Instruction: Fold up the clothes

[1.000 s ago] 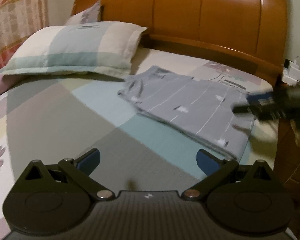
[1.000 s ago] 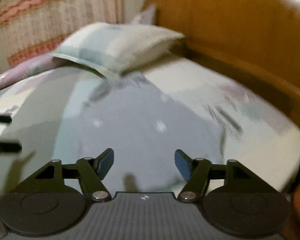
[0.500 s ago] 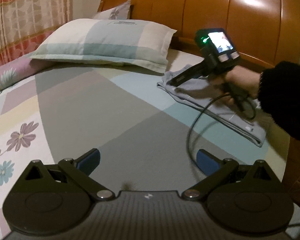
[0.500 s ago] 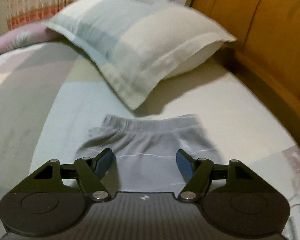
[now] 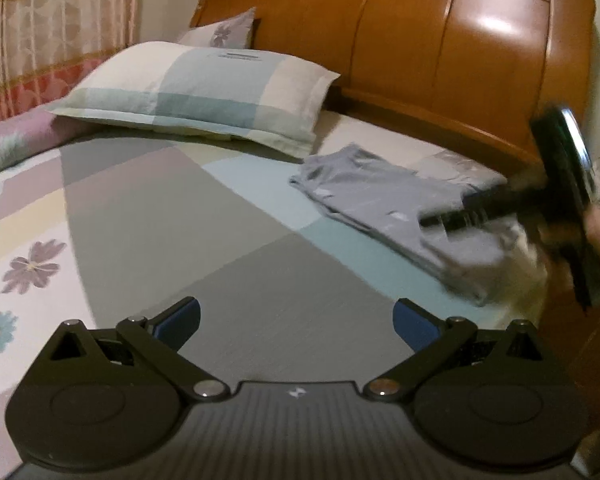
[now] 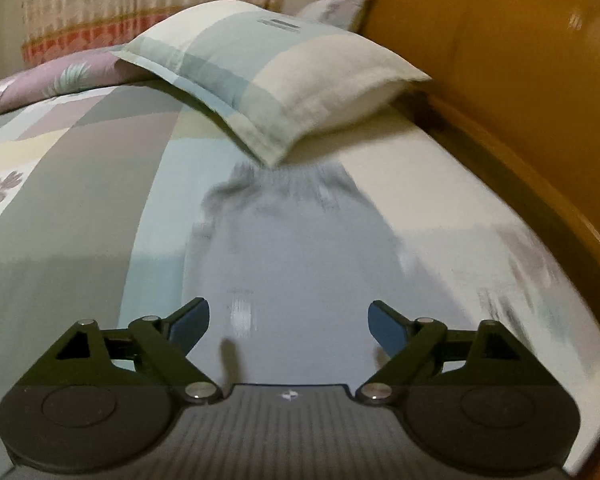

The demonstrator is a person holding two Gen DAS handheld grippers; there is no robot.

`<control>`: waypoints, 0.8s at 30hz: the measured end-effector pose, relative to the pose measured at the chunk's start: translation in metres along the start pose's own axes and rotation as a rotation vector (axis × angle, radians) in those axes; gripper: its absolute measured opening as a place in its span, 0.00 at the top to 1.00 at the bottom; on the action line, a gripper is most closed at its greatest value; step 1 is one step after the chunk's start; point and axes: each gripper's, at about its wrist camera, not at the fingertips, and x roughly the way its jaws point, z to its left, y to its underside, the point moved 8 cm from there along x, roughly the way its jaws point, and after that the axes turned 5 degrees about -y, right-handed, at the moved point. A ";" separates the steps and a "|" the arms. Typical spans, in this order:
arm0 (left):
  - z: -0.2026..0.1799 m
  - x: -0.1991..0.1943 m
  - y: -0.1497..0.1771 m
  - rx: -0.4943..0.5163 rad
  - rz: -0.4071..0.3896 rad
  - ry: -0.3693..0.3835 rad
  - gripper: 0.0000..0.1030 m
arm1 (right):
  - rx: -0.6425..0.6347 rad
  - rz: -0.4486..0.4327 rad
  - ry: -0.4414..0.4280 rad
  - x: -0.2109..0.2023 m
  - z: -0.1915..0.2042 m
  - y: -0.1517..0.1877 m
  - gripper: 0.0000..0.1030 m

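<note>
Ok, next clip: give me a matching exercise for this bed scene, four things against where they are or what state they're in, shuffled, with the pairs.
Things:
1. grey garment
2. checked pillow
3. left gripper
4. right gripper

Places or states:
A. open, over bare bedsheet, away from the garment
B. lies folded near the headboard
C. open, directly above the garment
D. rests at the head of the bed, beside the garment

Pairs: 1-B, 2-D, 3-A, 4-C
</note>
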 end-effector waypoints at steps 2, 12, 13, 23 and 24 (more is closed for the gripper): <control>-0.012 -0.004 -0.002 -0.002 0.001 0.019 0.01 | 0.025 0.041 0.002 -0.008 0.002 0.029 0.12; -0.071 -0.024 -0.010 0.042 0.000 0.051 0.01 | 0.212 0.089 -0.047 -0.079 0.009 0.072 0.00; -0.077 -0.024 -0.010 0.046 0.005 0.056 0.01 | 0.213 0.094 -0.035 -0.087 0.009 0.074 0.00; -0.103 -0.033 -0.009 0.047 0.069 0.012 0.01 | 0.214 0.082 0.040 -0.144 0.012 0.081 0.00; -0.105 -0.033 -0.009 0.052 0.079 0.003 0.01 | 0.216 0.077 0.042 -0.148 0.012 0.081 0.00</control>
